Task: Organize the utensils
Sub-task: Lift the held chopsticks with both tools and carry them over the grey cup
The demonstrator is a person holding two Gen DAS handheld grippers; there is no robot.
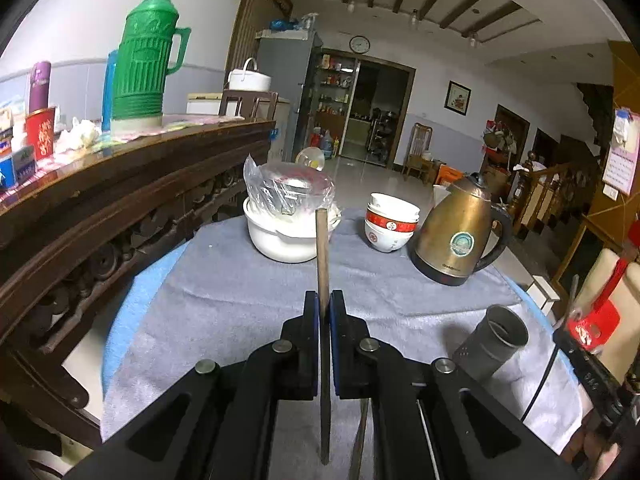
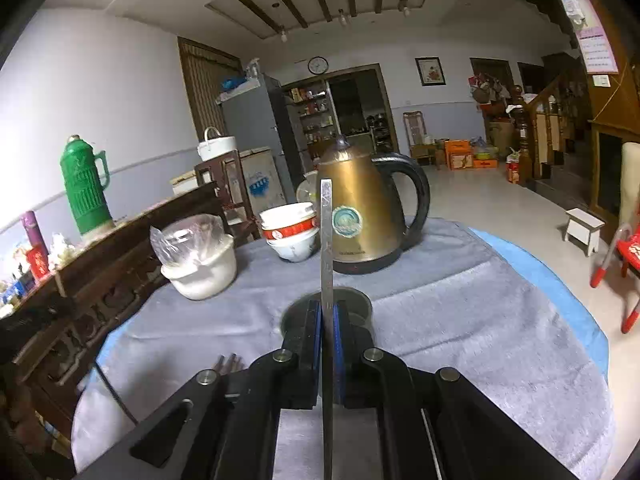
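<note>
over grey cloth point(image 1: 240, 292), chopstick point(image 1: 322, 264) points upright.

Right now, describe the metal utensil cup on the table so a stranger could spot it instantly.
Start at the round table under the grey cloth, then find the brass-coloured kettle at its far side. Nearer than the kettle stands the utensil cup. It is the only dull grey metal cylinder there, open-topped with small holes in its wall, unlike the white bowls.
</note>
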